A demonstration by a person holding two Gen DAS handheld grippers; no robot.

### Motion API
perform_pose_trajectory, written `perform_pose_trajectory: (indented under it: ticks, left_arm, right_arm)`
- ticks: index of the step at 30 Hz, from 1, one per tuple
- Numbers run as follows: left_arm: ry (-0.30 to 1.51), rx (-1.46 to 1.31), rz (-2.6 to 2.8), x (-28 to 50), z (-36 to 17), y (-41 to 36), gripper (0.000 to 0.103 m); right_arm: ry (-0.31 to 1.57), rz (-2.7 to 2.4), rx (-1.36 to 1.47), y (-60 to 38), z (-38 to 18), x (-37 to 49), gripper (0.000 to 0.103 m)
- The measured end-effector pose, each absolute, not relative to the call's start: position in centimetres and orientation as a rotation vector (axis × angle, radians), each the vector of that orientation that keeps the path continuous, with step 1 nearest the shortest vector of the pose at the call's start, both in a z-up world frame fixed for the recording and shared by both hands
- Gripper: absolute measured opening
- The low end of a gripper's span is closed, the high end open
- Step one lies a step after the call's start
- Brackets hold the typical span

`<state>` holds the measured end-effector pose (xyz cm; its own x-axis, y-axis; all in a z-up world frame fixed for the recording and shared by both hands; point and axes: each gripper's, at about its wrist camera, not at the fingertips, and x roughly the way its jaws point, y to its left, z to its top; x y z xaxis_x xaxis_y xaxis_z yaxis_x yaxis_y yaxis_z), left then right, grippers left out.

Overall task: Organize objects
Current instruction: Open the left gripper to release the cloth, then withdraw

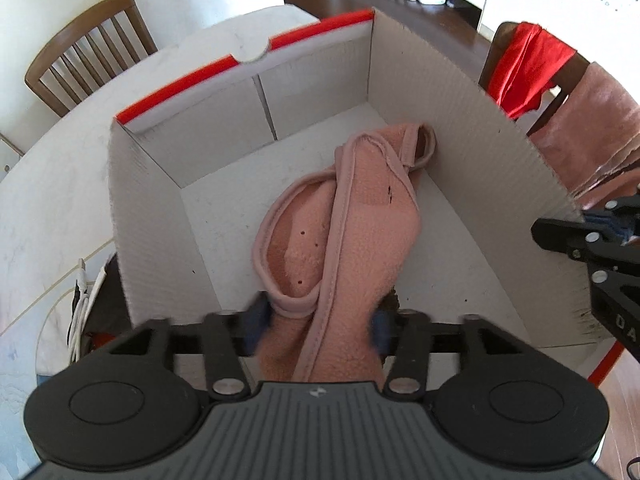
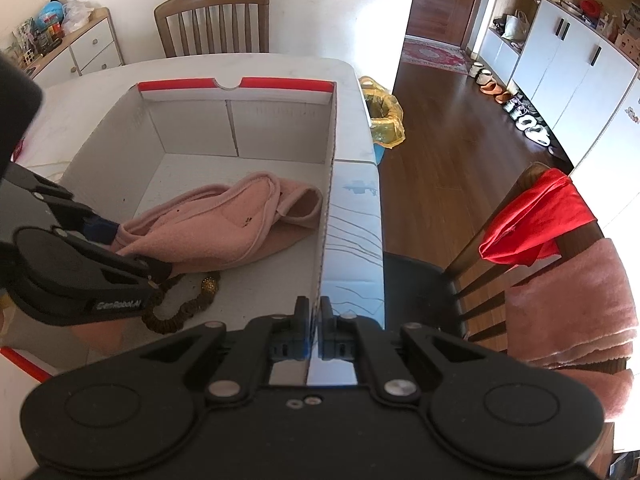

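The pink fleece garment lies inside the open cardboard box, spread over the box floor toward its right wall, with one end bunched up between the fingers of the left tool. That tool's jaws stand apart; the fleece sits between them, but the pads look clear of it, so it seems released rather than gripped. The right tool is clamped shut on the top edge of the box's right wall, steadying it.

The garment looks soft, light and limp. It should fold and slump wherever it is let go, and cannot break. A pinch on a thick bunched fold or on the bound edge trim would hold best; a single thin layer may slip or drag the rest behind. A beaded string lies on the box floor just beside the garment's near end and could snag in the fleece.

The box stands on a white desk, its right wall close to the desk's right edge. The corrugated walls look thin and flexible. A wooden chair stands at the far edge; another chair to the right carries a red cloth and a pink towel. The floor is dark wood.
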<state>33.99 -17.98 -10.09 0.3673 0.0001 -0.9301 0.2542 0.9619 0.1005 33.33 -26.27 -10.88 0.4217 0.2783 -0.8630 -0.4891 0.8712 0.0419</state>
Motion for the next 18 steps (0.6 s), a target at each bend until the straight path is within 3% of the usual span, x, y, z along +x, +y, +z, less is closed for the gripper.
perform_pose_trajectory:
  ticks: [18]
  left_arm:
    - [1.076, 0.175, -0.246, 30.7, -4.5, -15.6, 0.062]
  right_arm:
    - [1.042, 0.472, -0.238, -25.9, -10.8, 33.1, 0.003]
